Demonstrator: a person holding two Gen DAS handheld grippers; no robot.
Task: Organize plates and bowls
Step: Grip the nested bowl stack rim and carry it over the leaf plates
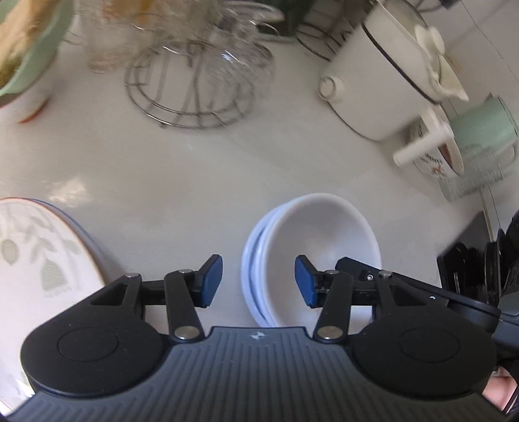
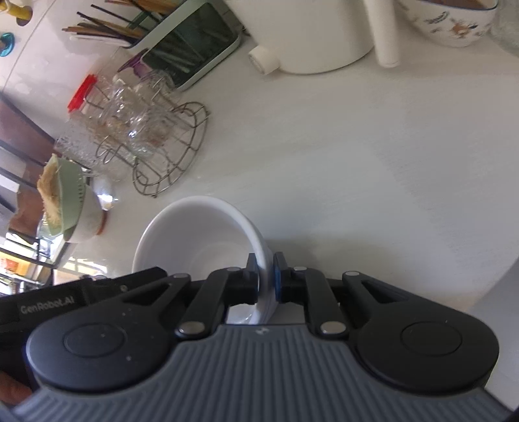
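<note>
The right tool (image 2: 266, 276) was clamped on the rim of the white bowls (image 2: 198, 237), one pad inside the wall and one outside, a pinch that suits a thin ceramic edge. In the left wrist view the bowls (image 1: 311, 256) appeared as a nested stack of several, resting on the tabletop (image 1: 194, 168) directly ahead of the left tool (image 1: 258, 282). The left tool stood partly open with nothing between its blue pads (image 1: 212, 280); its pads lay either side of the stack's near rim without contact. Whether the right tool gripped only the top bowl's rim or more than one could not be determined. The likely intent was to lift or shift the stack with the right tool while the left cleared away.

A floral plate (image 1: 39, 266) lay on the tabletop well to the left of the bowls, apparently the top of a plate pile.

The tabletop was pale, smooth and glossy. Farther back stood a wire rack (image 2: 168, 152) holding upturned glasses, a white lidded pot (image 1: 379, 81), a patterned bowl (image 2: 454, 22), a mint-green mug (image 1: 483, 130) and a utensil holder (image 2: 181, 48) with chopsticks.
</note>
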